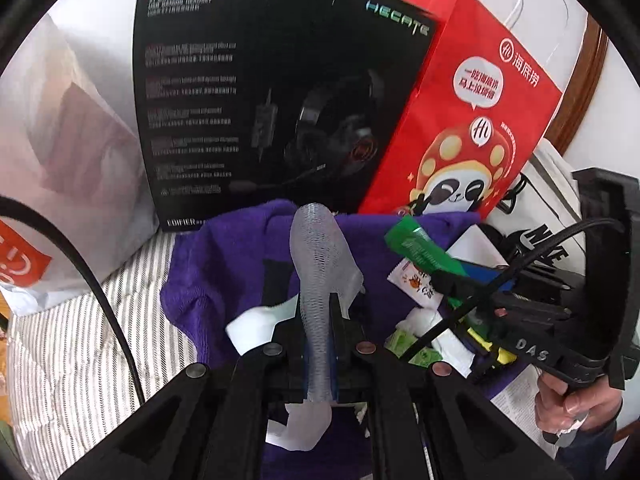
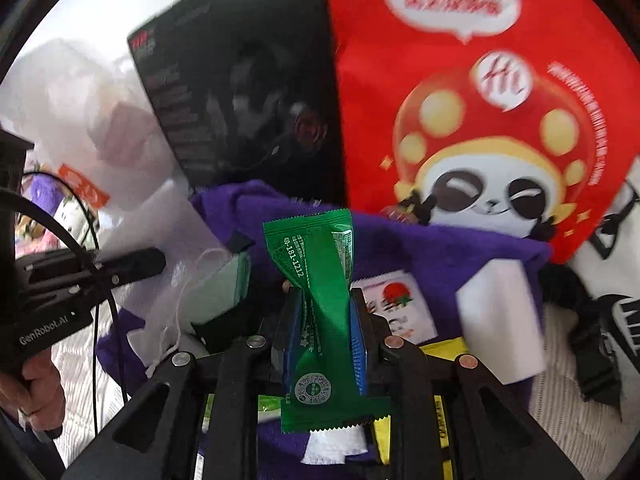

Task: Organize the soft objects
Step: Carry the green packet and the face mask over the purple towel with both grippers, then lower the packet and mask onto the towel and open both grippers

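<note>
My left gripper [image 1: 318, 308] is shut on a grey-white mesh mask [image 1: 320, 264] and holds it upright above a purple cloth bin [image 1: 208, 276]. My right gripper [image 2: 324, 300] is shut on a green foil sachet [image 2: 316, 280] over the same purple bin [image 2: 440, 248]. The right gripper also shows in the left wrist view [image 1: 452, 280] with the green sachet [image 1: 420, 248]. The left gripper shows in the right wrist view [image 2: 152, 260] with the mask [image 2: 216, 284]. Inside the bin lie a white sponge block [image 2: 500, 320], small printed packets [image 2: 396, 308] and yellow packets.
A black headset box [image 1: 260, 100] and a red paper bag [image 1: 472, 120] stand behind the bin. A white plastic bag [image 1: 60, 160] sits at the left, a white printed tote [image 1: 544, 216] at the right. Everything rests on striped bedding [image 1: 80, 340].
</note>
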### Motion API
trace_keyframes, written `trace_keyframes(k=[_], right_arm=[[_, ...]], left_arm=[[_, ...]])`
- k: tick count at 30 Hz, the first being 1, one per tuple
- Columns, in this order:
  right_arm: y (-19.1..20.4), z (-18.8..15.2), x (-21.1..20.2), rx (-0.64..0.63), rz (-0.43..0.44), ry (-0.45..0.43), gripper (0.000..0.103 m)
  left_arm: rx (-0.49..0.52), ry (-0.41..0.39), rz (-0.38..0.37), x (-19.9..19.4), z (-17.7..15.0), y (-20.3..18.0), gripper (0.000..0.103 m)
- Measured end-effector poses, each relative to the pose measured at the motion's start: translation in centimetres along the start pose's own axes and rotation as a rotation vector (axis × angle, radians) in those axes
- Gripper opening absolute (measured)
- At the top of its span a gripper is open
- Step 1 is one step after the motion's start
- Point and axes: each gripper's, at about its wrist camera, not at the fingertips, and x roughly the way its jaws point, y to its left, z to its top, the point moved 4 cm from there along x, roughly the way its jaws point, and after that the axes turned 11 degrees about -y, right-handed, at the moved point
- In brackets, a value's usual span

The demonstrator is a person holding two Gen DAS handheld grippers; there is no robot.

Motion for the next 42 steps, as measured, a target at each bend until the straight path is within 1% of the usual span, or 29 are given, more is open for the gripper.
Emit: trace_keyframes(k=[3,7,10,14,19,21,22,23,27,29,32,33,34,35,37,39,42], right_arm=[[0.2,-0.7,0.9,-0.03,-0.017,0.021,0.023],[0.1,-1.5,2.3,-0.018,-0.004,0.057,0.024],[0.1,-2.1,3.1,-0.019,-0.012,0.081,0.025],[0.1,-2.7,3.9,-0.008,0.007,0.098,0.033],[0.0,-2.8,4.3,-0.003,0.031,0.106,0.04],[-0.3,-2.8,4.4,0.003,0.043,0.112,0.047],[-0.3,-2.7,4.2,0.003,0.043,0.112,0.054],[-0.4,-2.6,4.1,0.003,0.043,0.112,0.057],[-0.2,-2.4,3.8,-0.006,0.042,0.12,0.058],[-0.1,-2.1,3.7,-0.017,0.04,0.117,0.061],[0.2,-1.6,3.2,-0.036,0.033,0.103,0.063],[0.1,-1.5,2.9,-0.047,0.025,0.1,0.063],[0.0,-1.4,2.7,-0.057,0.018,0.095,0.063],[0.0,-1.4,2.4,-0.06,0.017,0.09,0.063],[-0.2,-1.1,2.3,-0.058,0.015,0.079,0.063],[-0.6,-0.9,2.0,-0.048,0.011,0.073,0.063],[-1.1,-0.4,1.3,-0.04,0.007,0.055,0.063]], left_arm=[[0.003,0.027,-0.002,0.8,-0.5,0.2,0.008],[-0.005,0.056,0.006,1.7,-1.0,0.6,0.008],[-0.005,0.061,0.013,1.8,-1.1,0.9,0.008],[0.006,0.068,0.018,2.0,-1.2,0.8,0.009],[0.004,0.078,0.014,2.4,-1.4,1.1,0.01],[0.002,0.085,0.007,2.7,-1.6,1.3,0.01],[-0.004,0.089,0.011,2.8,-1.7,1.5,0.01],[-0.01,0.093,0.009,3.0,-1.8,1.6,0.011],[-0.01,0.094,0.003,3.1,-1.9,1.7,0.012],[-0.017,0.098,-0.005,3.3,-2.0,1.7,0.013],[-0.016,0.099,-0.01,3.4,-2.0,1.6,0.02],[-0.009,0.096,-0.009,3.4,-1.9,1.5,0.024],[-0.001,0.095,-0.005,3.5,-1.9,1.5,0.029],[0.008,0.094,0.002,3.4,-1.9,1.6,0.032],[0.01,0.095,0.004,3.5,-1.7,1.6,0.046],[0.006,0.097,0.003,3.5,-1.7,1.7,0.054],[0.017,0.097,0.018,3.1,-1.7,1.9,0.056]])
